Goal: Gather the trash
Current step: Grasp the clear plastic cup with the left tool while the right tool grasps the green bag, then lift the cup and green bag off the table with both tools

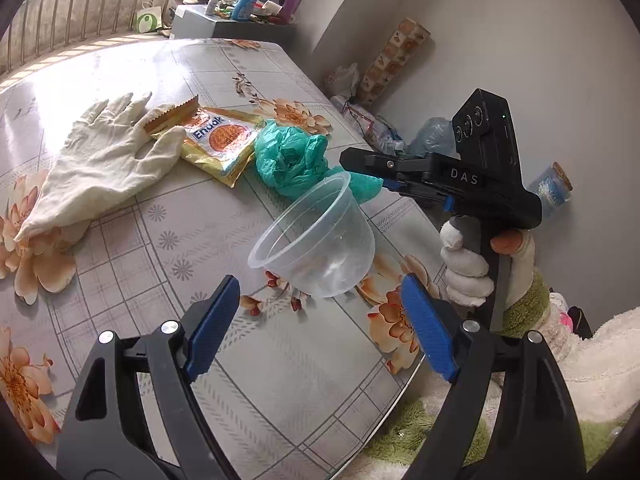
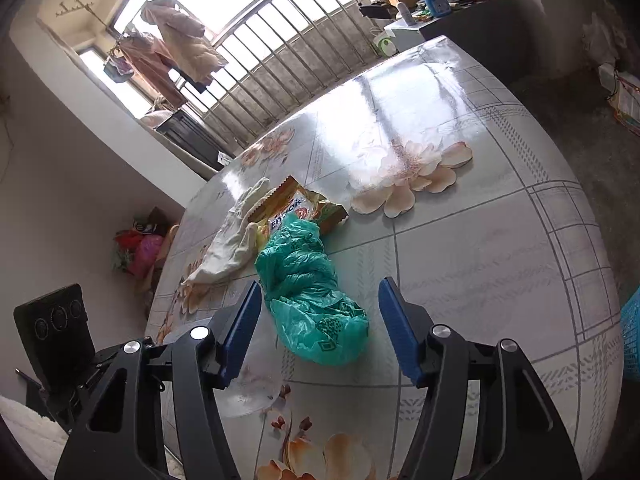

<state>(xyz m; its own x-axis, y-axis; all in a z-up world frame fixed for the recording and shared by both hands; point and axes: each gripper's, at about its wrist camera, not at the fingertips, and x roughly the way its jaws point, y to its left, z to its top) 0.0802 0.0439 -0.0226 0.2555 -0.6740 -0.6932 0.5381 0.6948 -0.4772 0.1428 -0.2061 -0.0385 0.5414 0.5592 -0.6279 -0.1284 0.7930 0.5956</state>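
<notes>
Four pieces of trash lie on the flowered table (image 1: 240, 360): a cloth glove (image 1: 100, 160), a snack wrapper (image 1: 222, 140), a crumpled green bag (image 1: 288, 158) and a clear plastic cup (image 1: 316, 240).

Left gripper (image 1: 316, 316): jaws wide apart, holding nothing. The cup stands at its 12 o'clock, just ahead of the fingertips, tilted with the mouth toward 10 o'clock. The bag lies beyond the cup, the wrapper and glove out toward 10 and 11 o'clock.

Right gripper (image 2: 320, 328): jaws likewise spread, empty. The green bag (image 2: 308, 296) lies dead ahead, its near end between the fingertips (whether a pad touches it cannot be told). Its long axis runs roughly 11 to 5 o'clock, nearly along the fingers.

Judgement: the right hand is better placed for the bag, the left for the cup; each item fits within the present jaw opening. The cup, being light and tilted, may tip when pinched.
</notes>
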